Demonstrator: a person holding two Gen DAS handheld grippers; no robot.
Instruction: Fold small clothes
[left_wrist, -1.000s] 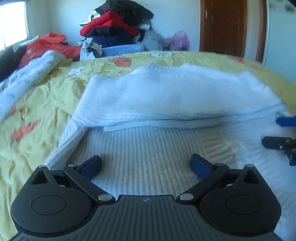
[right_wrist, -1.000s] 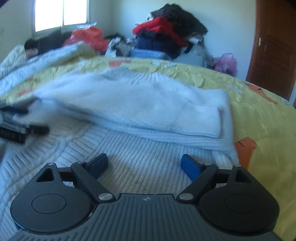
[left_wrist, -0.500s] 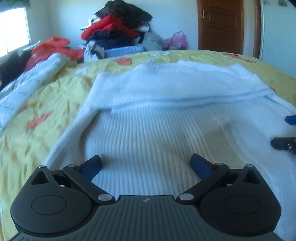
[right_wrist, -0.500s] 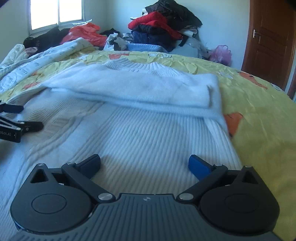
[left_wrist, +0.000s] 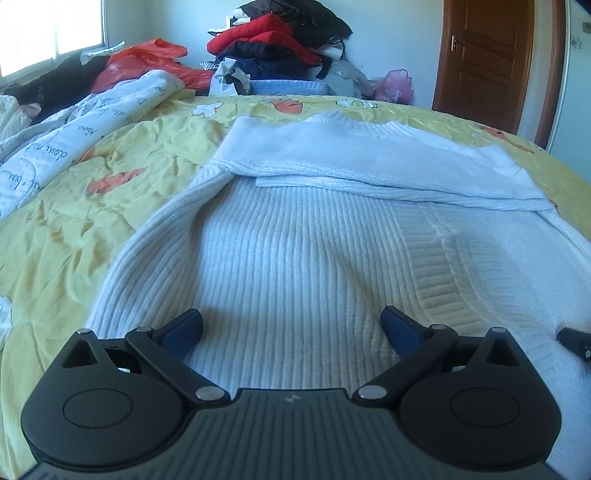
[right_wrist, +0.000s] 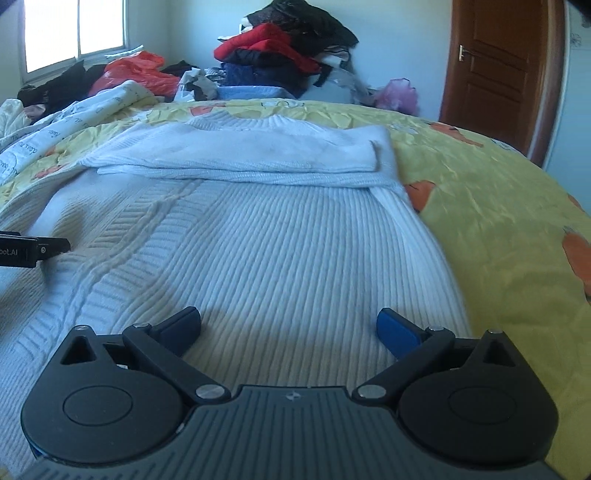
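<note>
sweater: white ribbed knit sweater (left_wrist: 295, 266) lying flat on the bed (left_wrist: 110, 206), a cable-like band running down one side, its top part folded over into a smooth doubled layer near the collar
where it is: spread across the yellow carrot-print bedspread, right under both cameras
left hand-held gripper (left_wrist: 291, 325): jaws spread wide, blue pads apart, nothing between them but the knit below
right hand-held gripper (right_wrist: 288, 325): jaws spread wide too, empty, hovering above the ribbed body near the sweater's right edge
neighbours: each gripper's tip peeks into the other's view at the frame edge
containers: none to speak of; a clothes pile (left_wrist: 280, 44) is heaped against the far wall, a white printed quilt (left_wrist: 74, 136) bunched on the left
change: a second ago the folded layer sat close in front of the jaws; now both grippers have pulled back and more ribbed body shows, the right one's jaws wider
</note>
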